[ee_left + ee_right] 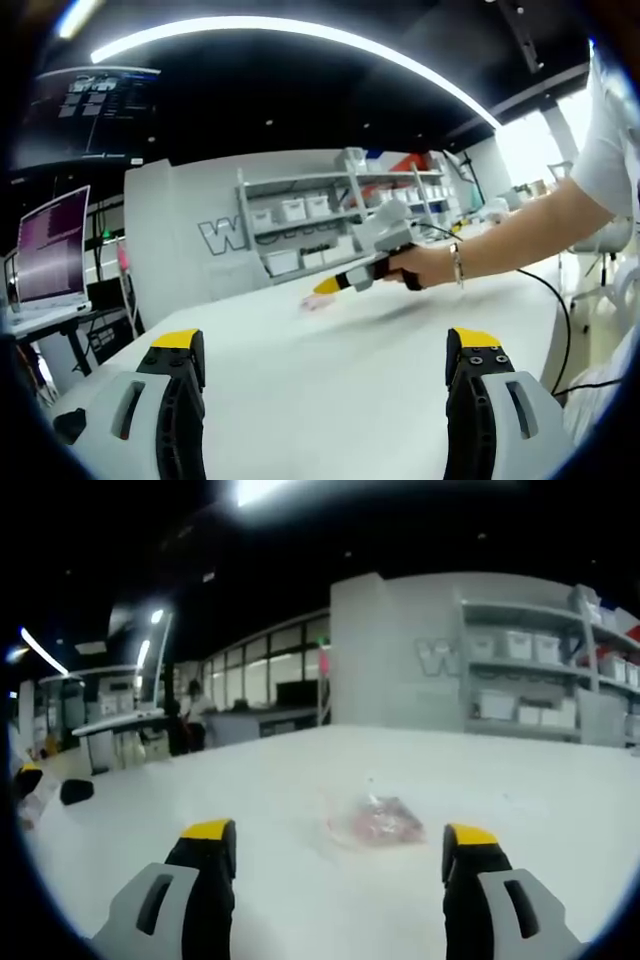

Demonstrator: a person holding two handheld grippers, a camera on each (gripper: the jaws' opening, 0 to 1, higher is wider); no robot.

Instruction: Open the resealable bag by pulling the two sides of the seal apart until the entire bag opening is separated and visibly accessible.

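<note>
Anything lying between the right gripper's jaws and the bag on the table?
Nothing: in the right gripper view, only bare white table separates the open right gripper from the clear bag with reddish contents.

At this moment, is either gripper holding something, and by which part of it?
Nothing is held. The left gripper and the right gripper are both open with empty fingers. The resealable bag lies on the white table, ahead of the right gripper, untouched.

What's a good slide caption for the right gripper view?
Open right hand-held gripper approaching a clear resealable bag with reddish contents lying on the white table.
</note>
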